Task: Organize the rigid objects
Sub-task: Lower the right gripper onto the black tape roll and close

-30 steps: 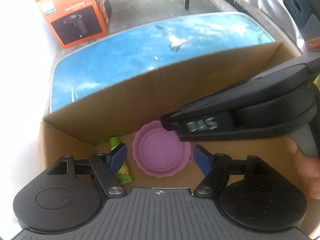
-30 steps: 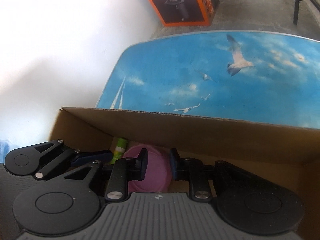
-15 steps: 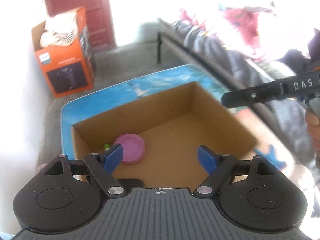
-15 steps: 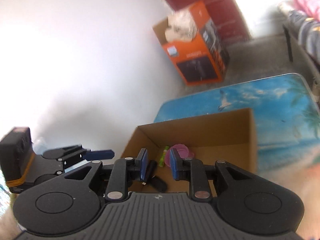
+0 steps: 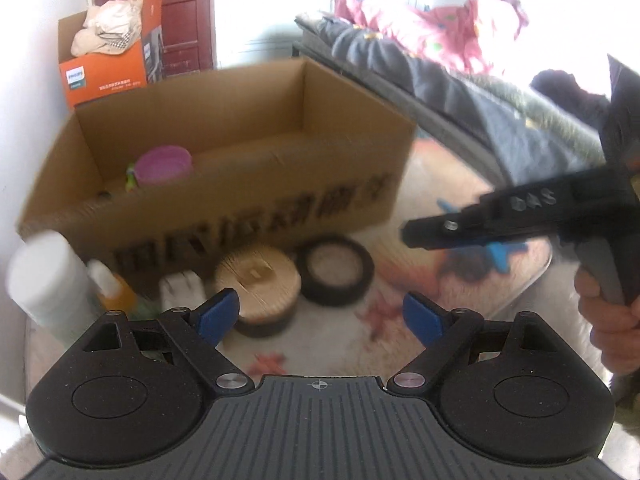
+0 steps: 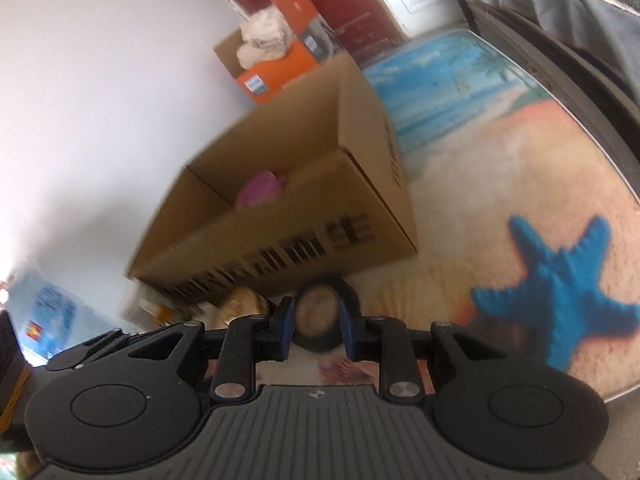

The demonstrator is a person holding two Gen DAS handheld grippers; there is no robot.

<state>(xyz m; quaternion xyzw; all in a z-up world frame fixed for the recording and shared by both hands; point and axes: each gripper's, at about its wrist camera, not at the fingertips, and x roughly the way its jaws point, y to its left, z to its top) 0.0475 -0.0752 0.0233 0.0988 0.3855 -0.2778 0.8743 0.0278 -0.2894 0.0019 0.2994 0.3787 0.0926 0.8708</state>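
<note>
The cardboard box [image 5: 248, 208] is matt brown corrugated card with dark print on its side. Inside it sits a pink lid [image 5: 163, 165] of smooth plastic. The round wooden block [image 5: 258, 276] shows pale, grained wood on top, and the tape roll [image 5: 337, 276] beside it looks like dull black rubbery material. The table top [image 6: 500, 184] is glossy, printed with a beach scene. The left gripper [image 5: 320, 316] is matt, finely textured black plastic with smooth blue fingertips [image 5: 218, 314] and shiny metal screws.
</note>
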